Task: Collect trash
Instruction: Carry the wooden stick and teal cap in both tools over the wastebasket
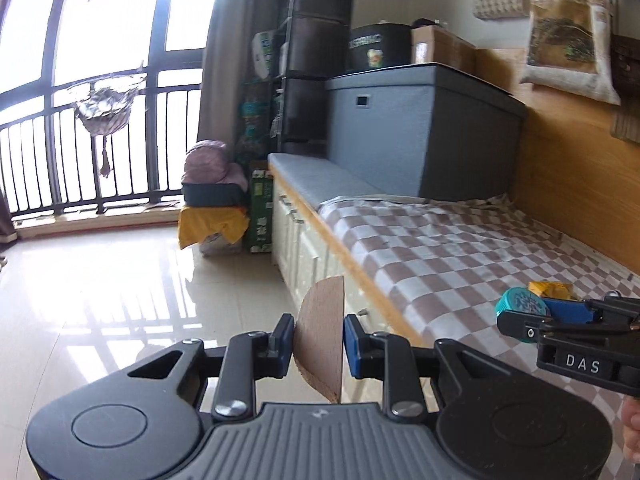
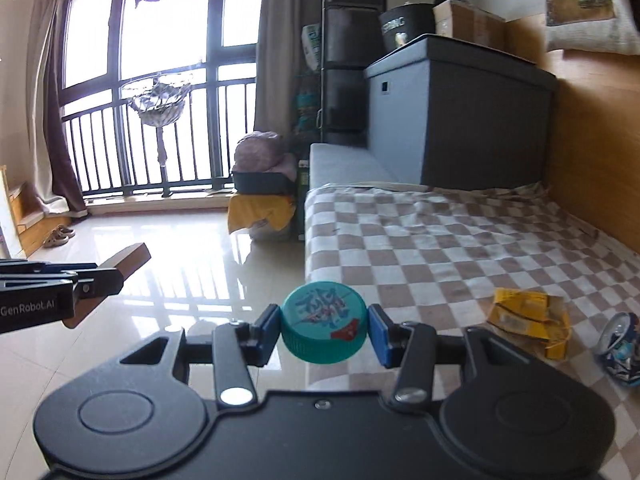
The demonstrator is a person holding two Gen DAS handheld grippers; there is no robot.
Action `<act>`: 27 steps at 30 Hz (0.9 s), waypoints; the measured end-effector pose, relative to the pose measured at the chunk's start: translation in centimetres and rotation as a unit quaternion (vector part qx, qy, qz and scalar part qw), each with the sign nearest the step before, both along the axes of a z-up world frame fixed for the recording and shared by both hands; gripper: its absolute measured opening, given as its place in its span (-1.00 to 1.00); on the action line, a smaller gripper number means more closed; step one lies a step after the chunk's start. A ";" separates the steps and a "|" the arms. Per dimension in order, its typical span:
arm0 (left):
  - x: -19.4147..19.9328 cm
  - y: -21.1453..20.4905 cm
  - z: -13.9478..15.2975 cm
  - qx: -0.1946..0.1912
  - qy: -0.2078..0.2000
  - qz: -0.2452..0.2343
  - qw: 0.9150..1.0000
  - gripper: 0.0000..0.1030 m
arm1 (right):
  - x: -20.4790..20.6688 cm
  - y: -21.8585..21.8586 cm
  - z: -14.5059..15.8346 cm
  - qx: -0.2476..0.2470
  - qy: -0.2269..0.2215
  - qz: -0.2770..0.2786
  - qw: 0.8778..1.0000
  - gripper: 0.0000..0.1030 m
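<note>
My left gripper is shut on a brown wooden scrap, held above the floor beside the bed; the scrap also shows in the right wrist view. My right gripper is shut on a teal bottle cap, held over the bed's front corner; the cap also shows in the left wrist view. A crumpled yellow wrapper and a crushed blue can lie on the checkered bed cover to the right of my right gripper.
A grey storage box stands at the bed's far end against a wood wall. A pile with a yellow cloth and green carton sits on the glossy tile floor. Barred window at the back.
</note>
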State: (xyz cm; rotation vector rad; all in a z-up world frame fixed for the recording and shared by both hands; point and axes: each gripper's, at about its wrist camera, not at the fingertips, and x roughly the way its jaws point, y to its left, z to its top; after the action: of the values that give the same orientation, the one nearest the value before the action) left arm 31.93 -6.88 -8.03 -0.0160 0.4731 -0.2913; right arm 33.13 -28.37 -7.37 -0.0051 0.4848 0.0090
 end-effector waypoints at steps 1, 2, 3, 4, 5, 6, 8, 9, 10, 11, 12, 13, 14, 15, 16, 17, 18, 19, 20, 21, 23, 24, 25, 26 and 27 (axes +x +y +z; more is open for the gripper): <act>0.0 0.8 -0.2 -0.002 0.003 0.006 1.000 -0.46 | 0.2 0.8 -0.1 -0.004 0.003 0.007 1.000 -0.07; -0.1 1.8 -0.4 -0.004 0.007 0.013 1.000 -0.46 | 0.4 1.7 -0.3 -0.008 0.008 0.015 1.000 -0.07; -0.1 2.6 -0.7 -0.005 0.011 0.019 1.000 -0.46 | 0.5 2.5 -0.5 -0.012 0.013 0.021 1.000 -0.07; -0.1 3.4 -0.9 -0.007 0.014 0.025 1.000 -0.46 | 0.7 3.3 -0.6 -0.015 0.018 0.027 0.999 -0.07; -0.2 4.4 -1.1 -0.010 0.019 0.033 0.999 -0.46 | 0.9 4.0 -0.8 -0.017 0.023 0.032 0.999 -0.07; -0.2 5.2 -1.4 -0.013 0.024 0.040 0.999 -0.46 | 1.1 4.7 -0.9 -0.020 0.027 0.036 0.999 -0.07; -0.2 6.7 -2.0 -0.021 0.034 0.052 0.998 -0.46 | 1.3 6.1 -1.3 -0.027 0.033 0.042 0.998 -0.07; -0.2 7.4 -2.3 -0.026 0.038 0.057 0.997 -0.46 | 1.4 6.8 -1.4 -0.031 0.036 0.043 0.998 -0.07; -0.2 8.0 -2.5 -0.029 0.041 0.062 0.997 -0.46 | 1.6 7.4 -1.6 -0.033 0.040 0.045 0.998 -0.07; -0.2 8.7 -2.9 -0.033 0.046 0.067 0.996 -0.46 | 1.7 8.1 -1.7 -0.035 0.044 0.049 0.997 -0.07; -0.1 9.3 -3.3 -0.037 0.051 0.072 0.995 -0.46 | 1.8 8.7 -1.8 -0.038 0.047 0.052 0.997 -0.07; -0.1 9.8 -3.6 -0.041 0.054 0.078 0.995 -0.46 | 1.9 9.5 -2.0 -0.039 0.051 0.055 0.996 -0.07; -0.1 10.3 -4.0 -0.044 0.059 0.084 0.994 -0.46 | 2.0 10.1 -2.1 -0.038 0.055 0.057 0.996 -0.07; 0.0 10.7 -4.4 -0.045 0.064 0.089 0.993 -0.46 | 2.2 10.7 -2.3 -0.035 0.059 0.059 0.996 -0.07; 0.0 11.0 -4.8 -0.047 0.069 0.092 0.992 -0.46 | 2.4 11.4 -2.6 -0.033 0.064 0.062 0.996 -0.07; 0.0 11.3 -5.2 -0.048 0.073 0.093 0.992 -0.46 | 2.5 12.1 -2.9 -0.032 0.069 0.065 0.995 -0.07; 0.1 11.6 -5.9 -0.048 0.080 0.095 0.991 -0.46 | 2.7 12.7 -3.2 -0.031 0.074 0.068 0.994 -0.07; 0.1 11.9 -6.5 -0.048 0.086 0.098 0.990 -0.46 | 2.9 13.3 -3.7 -0.029 0.081 0.073 0.994 -0.07; 0.2 12.3 -7.0 -0.050 0.093 0.102 0.989 -0.46 | 3.2 14.0 -4.2 -0.027 0.089 0.077 0.993 -0.07; 0.3 12.6 -7.6 -0.053 0.102 0.106 0.988 -0.46 | 3.4 14.5 -4.7 -0.025 0.097 0.081 0.992 -0.07; 0.6 13.3 -9.1 -0.058 0.119 0.113 0.985 -0.46 | 3.9 15.5 -5.9 -0.023 0.114 0.089 0.989 -0.07; 0.7 13.6 -9.9 -0.059 0.128 0.117 0.983 -0.46 | 4.2 15.9 -6.6 -0.022 0.123 0.093 0.988 -0.07; 0.7 13.9 -10.8 -0.061 0.137 0.121 0.981 -0.46 | 4.5 16.2 -7.4 -0.021 0.132 0.097 0.986 -0.07; 0.7 14.1 -11.7 -0.063 0.147 0.125 0.979 -0.46 | 4.7 16.4 -8.2 -0.021 0.142 0.100 0.985 -0.07; 0.8 14.3 -12.6 -0.065 0.158 0.129 0.977 -0.46 | 4.9 16.6 -9.0 -0.019 0.153 0.102 0.983 -0.07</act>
State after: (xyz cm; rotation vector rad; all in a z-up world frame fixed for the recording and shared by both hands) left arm 32.75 7.42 -20.62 -0.2534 0.7594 -0.0614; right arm 38.08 -11.82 -16.34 -0.0925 0.7896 0.2039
